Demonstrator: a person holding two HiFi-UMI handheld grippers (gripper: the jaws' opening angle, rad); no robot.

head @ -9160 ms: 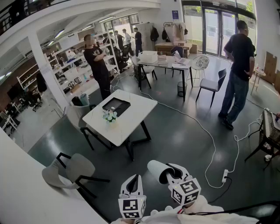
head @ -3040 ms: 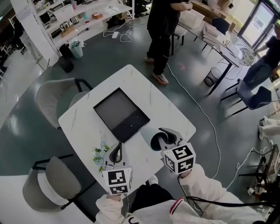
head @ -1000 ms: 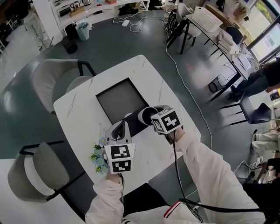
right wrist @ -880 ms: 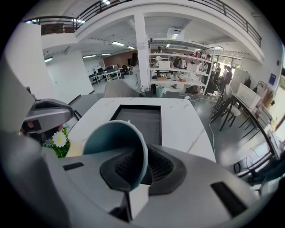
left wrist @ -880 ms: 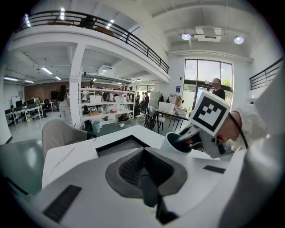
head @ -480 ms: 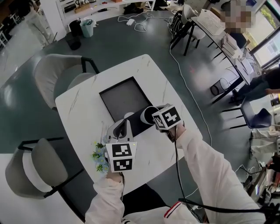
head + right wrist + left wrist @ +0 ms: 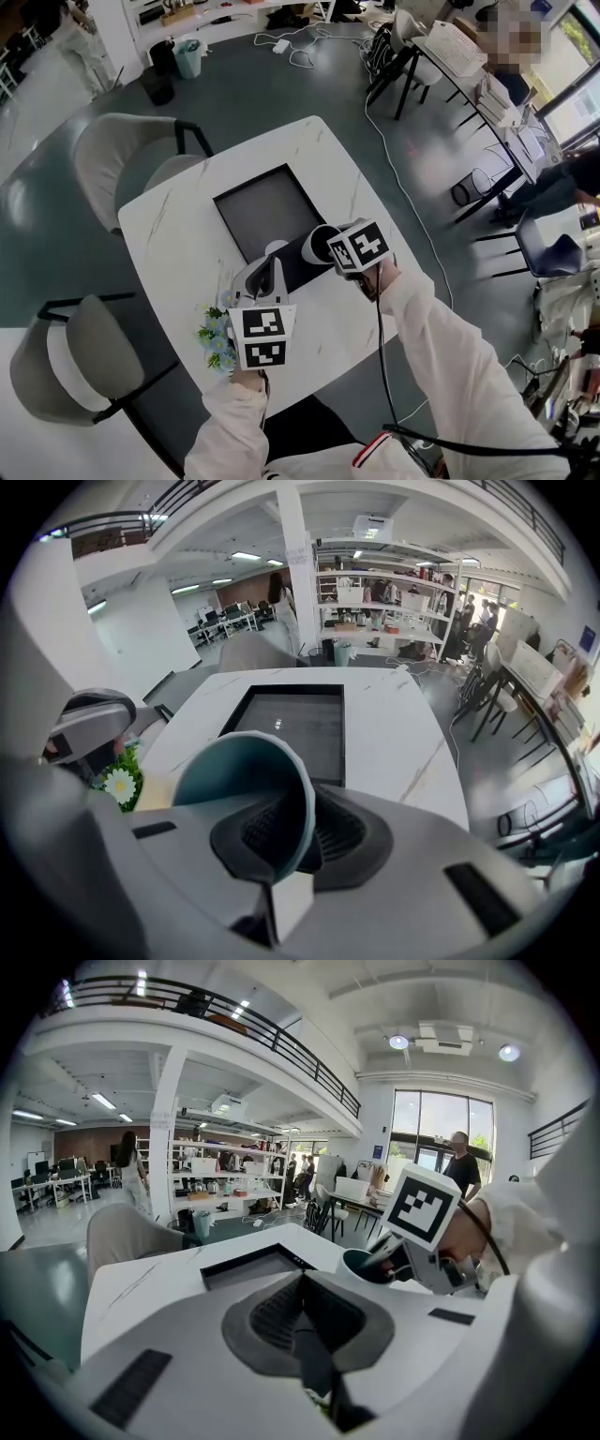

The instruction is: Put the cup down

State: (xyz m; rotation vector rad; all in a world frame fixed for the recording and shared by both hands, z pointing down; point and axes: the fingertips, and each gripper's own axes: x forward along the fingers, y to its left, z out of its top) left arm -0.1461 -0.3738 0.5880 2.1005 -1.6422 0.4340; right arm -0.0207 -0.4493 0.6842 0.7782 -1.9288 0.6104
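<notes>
While the right gripper [image 7: 295, 841] pinches its rim, the cup [image 7: 239, 780] tilts, mouth upward.

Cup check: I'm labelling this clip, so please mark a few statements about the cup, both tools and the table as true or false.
1. The right tool grips the cup by its rim. True.
2. The left tool holds the flowers. False: its jaws are together with nothing between them; the flowers stand on the table beside it.
3. The tray is white. False: it is black; the table is white.
4. Two grey chairs stand at the table. True.
</notes>
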